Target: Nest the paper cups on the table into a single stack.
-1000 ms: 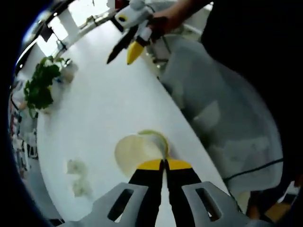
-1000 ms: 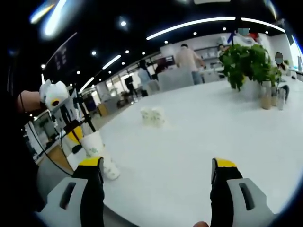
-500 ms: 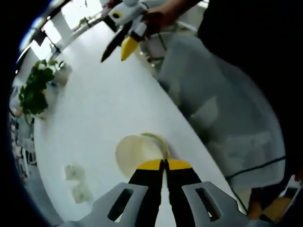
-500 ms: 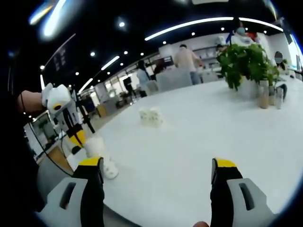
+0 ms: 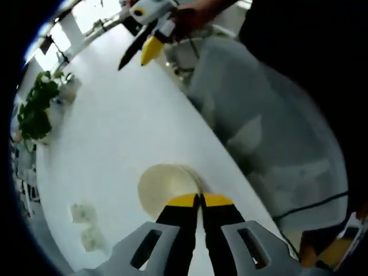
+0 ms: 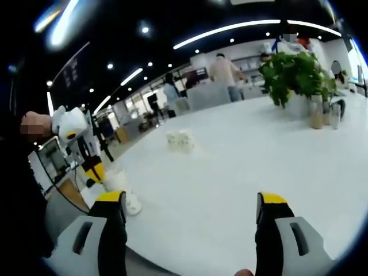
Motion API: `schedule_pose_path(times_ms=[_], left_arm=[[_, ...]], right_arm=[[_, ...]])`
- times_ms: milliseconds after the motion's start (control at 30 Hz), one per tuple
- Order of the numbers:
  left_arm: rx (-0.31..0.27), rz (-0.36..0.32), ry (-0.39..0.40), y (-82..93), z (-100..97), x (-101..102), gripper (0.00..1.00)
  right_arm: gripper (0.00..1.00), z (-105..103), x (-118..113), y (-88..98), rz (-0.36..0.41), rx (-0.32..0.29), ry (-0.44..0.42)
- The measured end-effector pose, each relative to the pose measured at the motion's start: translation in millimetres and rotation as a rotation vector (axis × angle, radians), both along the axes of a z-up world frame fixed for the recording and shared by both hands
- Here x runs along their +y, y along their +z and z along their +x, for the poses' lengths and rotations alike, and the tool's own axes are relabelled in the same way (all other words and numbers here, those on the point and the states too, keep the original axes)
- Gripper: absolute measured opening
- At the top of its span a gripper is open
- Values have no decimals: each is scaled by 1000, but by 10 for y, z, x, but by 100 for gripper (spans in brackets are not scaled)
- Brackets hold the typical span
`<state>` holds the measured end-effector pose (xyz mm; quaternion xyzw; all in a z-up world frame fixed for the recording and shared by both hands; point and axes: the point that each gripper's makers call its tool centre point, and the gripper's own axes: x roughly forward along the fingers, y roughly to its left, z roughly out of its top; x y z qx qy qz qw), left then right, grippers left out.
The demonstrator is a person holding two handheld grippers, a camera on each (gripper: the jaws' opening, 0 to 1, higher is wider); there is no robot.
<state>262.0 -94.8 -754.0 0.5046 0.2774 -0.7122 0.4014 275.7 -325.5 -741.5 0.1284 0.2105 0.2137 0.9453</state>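
The left gripper (image 5: 200, 199) pinches the rim of a cream paper cup (image 5: 164, 187) near the white table's (image 5: 115, 132) edge. The right gripper (image 6: 190, 207) is spread wide above the table. Two patterned paper cups (image 6: 180, 140) stand mid-table.

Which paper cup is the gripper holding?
The cream paper cup pinched by the left gripper near the table edge; the two patterned cups stand apart, untouched.
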Motion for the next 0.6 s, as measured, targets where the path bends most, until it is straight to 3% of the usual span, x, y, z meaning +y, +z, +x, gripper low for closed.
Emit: schedule_pose_path(times_ms=[200,300,467,600], left_arm=[[13,6,16,-27,-6,33,1],[64,-8,102,-19,-24,10,2],[60,-6,84,-56,-34,31,2],[101,-20,147,-71,-38,8,2]], right_arm=[[92,-6,12,-7,6,0,-2],[91,-13,8,-24,-2,5,1],[91,-20,-7,-26,2,7,-6],[91,-34,-17,-29,0,8,-8]])
